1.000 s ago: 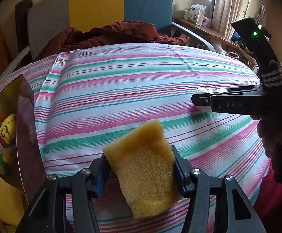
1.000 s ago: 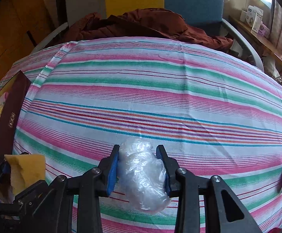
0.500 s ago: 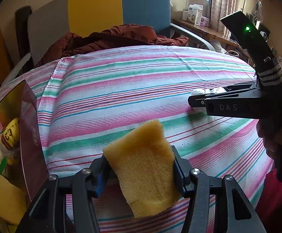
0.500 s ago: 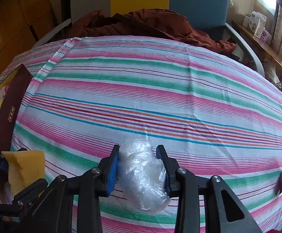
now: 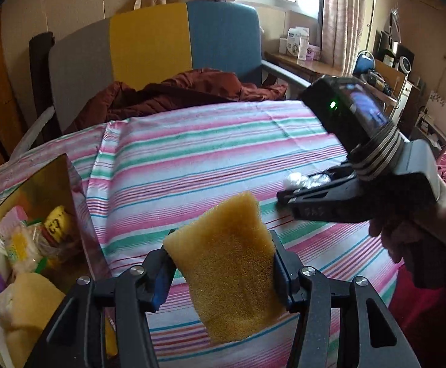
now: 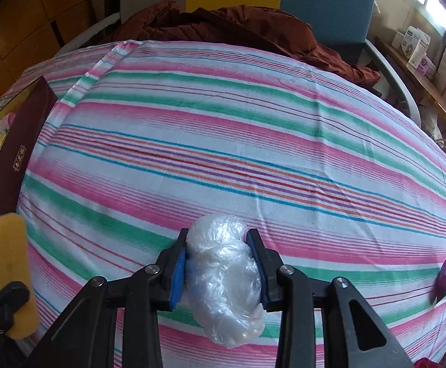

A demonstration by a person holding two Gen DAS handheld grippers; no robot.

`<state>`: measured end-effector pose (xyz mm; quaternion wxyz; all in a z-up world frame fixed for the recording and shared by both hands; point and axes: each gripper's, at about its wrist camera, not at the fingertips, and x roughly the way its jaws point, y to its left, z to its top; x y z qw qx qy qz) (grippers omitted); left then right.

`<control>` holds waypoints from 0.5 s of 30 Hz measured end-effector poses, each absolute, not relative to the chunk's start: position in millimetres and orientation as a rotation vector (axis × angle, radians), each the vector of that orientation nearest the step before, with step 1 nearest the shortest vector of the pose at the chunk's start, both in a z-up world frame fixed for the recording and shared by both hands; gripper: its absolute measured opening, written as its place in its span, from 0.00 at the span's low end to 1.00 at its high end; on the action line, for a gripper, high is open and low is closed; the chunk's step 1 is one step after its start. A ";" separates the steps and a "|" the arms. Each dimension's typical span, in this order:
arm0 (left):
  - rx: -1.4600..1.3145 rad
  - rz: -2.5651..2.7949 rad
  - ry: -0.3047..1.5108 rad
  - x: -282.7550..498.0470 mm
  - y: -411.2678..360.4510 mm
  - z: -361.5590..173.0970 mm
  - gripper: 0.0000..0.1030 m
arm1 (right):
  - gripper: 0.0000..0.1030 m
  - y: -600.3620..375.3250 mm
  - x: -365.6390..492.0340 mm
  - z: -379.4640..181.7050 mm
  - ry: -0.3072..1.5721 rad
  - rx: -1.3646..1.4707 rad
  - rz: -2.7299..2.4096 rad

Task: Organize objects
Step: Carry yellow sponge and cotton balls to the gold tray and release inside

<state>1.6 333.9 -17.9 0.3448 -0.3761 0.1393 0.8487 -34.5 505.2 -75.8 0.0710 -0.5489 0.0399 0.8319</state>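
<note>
The left gripper [image 5: 223, 263] is angled downward, its jaws clamped on a yellow sponge [image 5: 227, 263]. The right gripper [image 6: 220, 260] is pitched more steeply, its jaws pressed against a clear plastic wad [image 6: 223, 279]. The right hand [image 5: 419, 239] is seen wrapped around its handle.

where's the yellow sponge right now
The yellow sponge is clamped in the left gripper, held above the striped cloth, just right of the open box of items.

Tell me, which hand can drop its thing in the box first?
Probably the left. Its left gripper holds the yellow sponge right beside the open box; the right gripper, holding the plastic wad, is farther away.
</note>
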 end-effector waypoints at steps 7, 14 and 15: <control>-0.937 2.215 0.317 8.5 311.9 0.5 0.54 | 0.35 474.2 -32.0 -76.4 0.118 -1.744 2.493; -0.932 2.224 0.265 10.5 285.5 9.6 0.54 | 0.35 445.4 -32.3 -74.8 0.086 -1.808 2.459; -0.934 2.225 0.258 10.5 282.0 10.4 0.54 | 0.35 441.7 -32.0 -74.3 0.085 -1.811 2.456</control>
